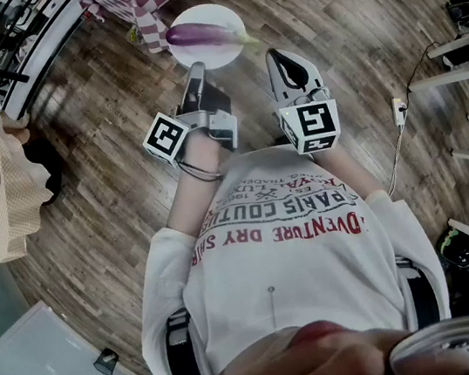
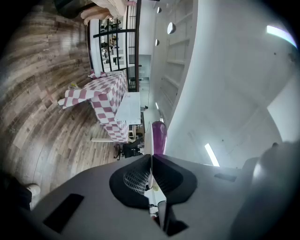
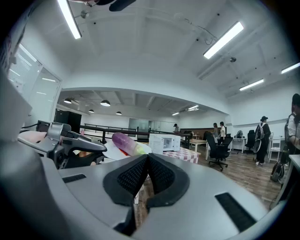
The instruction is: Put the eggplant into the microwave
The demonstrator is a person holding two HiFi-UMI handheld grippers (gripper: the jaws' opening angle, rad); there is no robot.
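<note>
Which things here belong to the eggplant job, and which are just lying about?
Job: eggplant; white plate under it; left gripper, shut on the plate's rim; microwave.
Lying about: checked tablecloth; office chair; right gripper, shut, empty.

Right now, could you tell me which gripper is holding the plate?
The left gripper: its jaws pinch the plate by its rim; the right gripper is shut, empty.

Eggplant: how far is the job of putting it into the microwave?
Done: the eggplant lies on a white plate. In hand: the left gripper is shut on the plate's rim; the right gripper is shut, empty. Left: carry it to the microwave on the checkered table and put the eggplant inside.
</note>
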